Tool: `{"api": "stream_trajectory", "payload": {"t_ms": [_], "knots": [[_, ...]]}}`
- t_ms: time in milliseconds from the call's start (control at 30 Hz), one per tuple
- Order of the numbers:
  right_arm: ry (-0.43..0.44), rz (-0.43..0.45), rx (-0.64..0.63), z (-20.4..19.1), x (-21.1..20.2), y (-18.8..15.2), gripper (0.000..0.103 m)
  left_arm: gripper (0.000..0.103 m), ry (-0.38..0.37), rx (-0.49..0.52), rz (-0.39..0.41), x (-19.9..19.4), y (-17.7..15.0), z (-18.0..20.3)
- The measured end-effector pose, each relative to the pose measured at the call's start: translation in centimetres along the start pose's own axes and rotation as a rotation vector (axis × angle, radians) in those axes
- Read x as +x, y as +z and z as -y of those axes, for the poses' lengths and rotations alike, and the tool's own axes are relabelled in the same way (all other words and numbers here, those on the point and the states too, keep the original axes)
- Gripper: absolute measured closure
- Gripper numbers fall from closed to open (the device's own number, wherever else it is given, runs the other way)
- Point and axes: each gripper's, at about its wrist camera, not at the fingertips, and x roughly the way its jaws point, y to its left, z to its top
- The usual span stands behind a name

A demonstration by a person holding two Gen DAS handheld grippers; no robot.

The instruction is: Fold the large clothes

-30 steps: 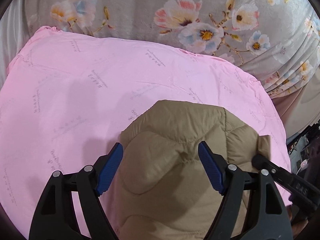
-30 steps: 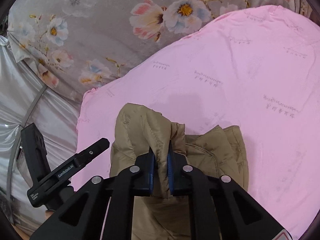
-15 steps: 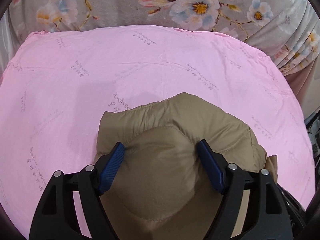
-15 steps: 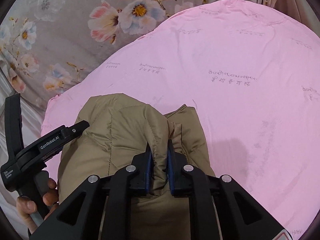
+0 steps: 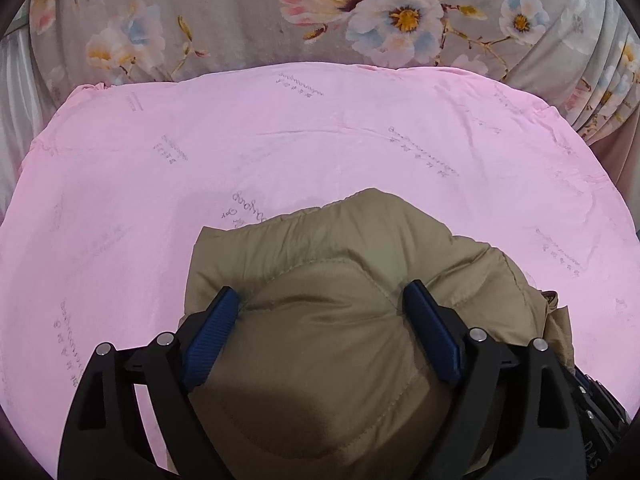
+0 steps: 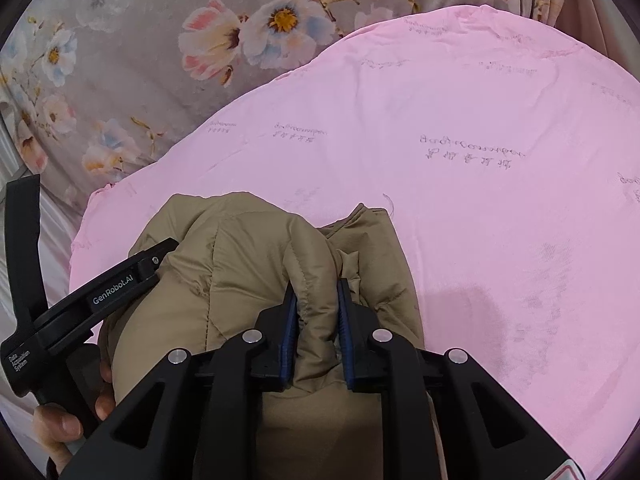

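tan jacket [image 6: 248, 264]: right jaws pinch fold; left jaws straddle.

tan jacket [image 5: 340, 340] cut off below, pink sheet [image 5: 160, 184] print illegible

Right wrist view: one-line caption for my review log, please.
Right hand-held gripper shut on a ridge of the tan quilted puffer jacket over a pink printed sheet.

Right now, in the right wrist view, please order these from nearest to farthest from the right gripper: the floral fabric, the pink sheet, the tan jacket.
1. Tan jacket: a fold is pinched in the right gripper.
2. Pink sheet: spread under and beyond the jacket.
3. Floral fabric: past the sheet's far edge, upper left.
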Motion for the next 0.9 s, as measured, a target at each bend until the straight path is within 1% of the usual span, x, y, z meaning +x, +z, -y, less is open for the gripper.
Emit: {"api": "stream_trajectory", "payload": {"t_ms": [133, 233, 367, 467, 567, 600, 633, 700, 767, 833, 900], "knots": [[0.006, 0.006, 0.005, 0.2, 0.2, -0.2, 0.088, 0.019, 0.016, 0.006, 0.015, 0.3, -0.2, 0.3], [0.003, 0.007, 0.004, 0.2, 0.3, -0.3, 0.088, 0.018, 0.042, 0.021, 0.027, 0.4, -0.4, 0.7], [0.001, 0.008, 0.003, 0.2, 0.4, -0.2, 0.088, 0.018, 0.056, 0.030, 0.029, 0.6, -0.5, 0.9], [0.029, 0.008, 0.015, 0.6, 0.3, -0.1, 0.088, 0.018, 0.053, 0.026, 0.028, 0.6, -0.5, 0.8], [0.085, -0.002, 0.083, 2.0, -1.1, -0.1, 0.088, 0.016, -0.005, 0.002, 0.008, 0.0, -0.4, -0.1], [0.099, 0.000, 0.105, 2.3, -2.3, -0.3, 0.083, 0.016, -0.027, 0.000, -0.010, -0.6, -0.6, -0.6], [0.099, 0.003, 0.113, 2.5, -3.3, -0.6, 0.076, 0.016, -0.043, -0.008, -0.016, -1.4, -0.7, -0.9], [0.094, -0.008, 0.109, 2.7, -5.2, -1.3, 0.065, 0.016, -0.099, -0.037, -0.022, -3.9, -1.5, -1.9], [0.101, -0.031, 0.093, 2.7, -6.4, -2.2, 0.065, 0.016, -0.141, -0.056, -0.026, -5.9, -2.4, -2.4], [0.086, -0.055, 0.062, 2.6, -7.0, -3.2, 0.065, 0.016, -0.176, -0.072, -0.041, -7.1, -3.6, -2.9], [0.065, -0.059, 0.039, 2.4, -7.4, -4.1, 0.070, 0.016, -0.175, -0.079, -0.050, -7.6, -5.0, -3.0]]}}
